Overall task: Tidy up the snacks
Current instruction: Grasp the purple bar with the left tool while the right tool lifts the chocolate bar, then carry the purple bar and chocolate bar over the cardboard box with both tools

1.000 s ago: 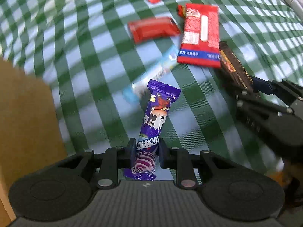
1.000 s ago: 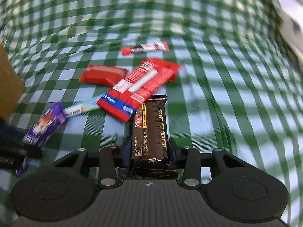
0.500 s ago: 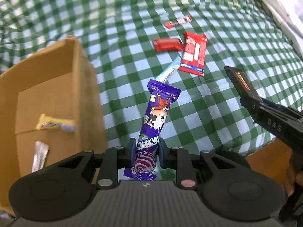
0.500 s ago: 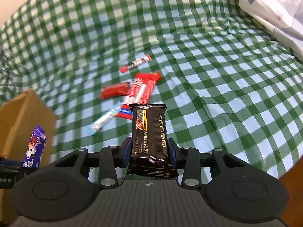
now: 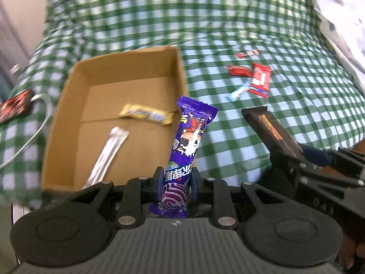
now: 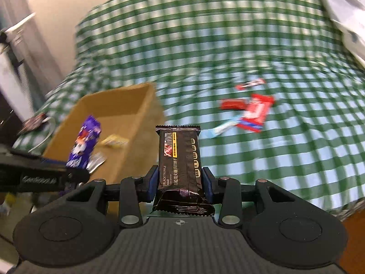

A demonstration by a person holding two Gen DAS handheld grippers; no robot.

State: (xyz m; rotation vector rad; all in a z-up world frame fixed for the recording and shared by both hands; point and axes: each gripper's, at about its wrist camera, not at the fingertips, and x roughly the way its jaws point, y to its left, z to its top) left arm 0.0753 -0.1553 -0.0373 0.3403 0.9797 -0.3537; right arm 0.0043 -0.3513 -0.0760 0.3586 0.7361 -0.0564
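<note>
My left gripper (image 5: pixel 176 183) is shut on a purple snack packet (image 5: pixel 189 141), which stands up over the right wall of an open cardboard box (image 5: pixel 66 105). Inside the box lie a yellow bar (image 5: pixel 146 114) and a silver sachet (image 5: pixel 107 150). My right gripper (image 6: pixel 180 182) is shut on a black cracker pack (image 6: pixel 180 159), raised beside the box (image 6: pixel 134 105) on its right. In the left wrist view this black pack (image 5: pixel 271 132) shows at the right, in the right gripper (image 5: pixel 319 173). In the right wrist view the purple packet (image 6: pixel 83 141) hangs over the box.
A green checked cloth (image 5: pixel 228 22) covers the surface. On it to the right lie red packets (image 5: pixel 260 77), a smaller red one (image 5: pixel 239 70), a slim red stick (image 5: pixel 247 53) and a light blue stick (image 5: pixel 238 92). A dark packet (image 5: pixel 16 105) and a white cable (image 5: pixel 38 123) lie left of the box.
Both grippers have risen and swung left from the snack pile toward the box, each keeping its packet. The box has come fully into view below them.
</note>
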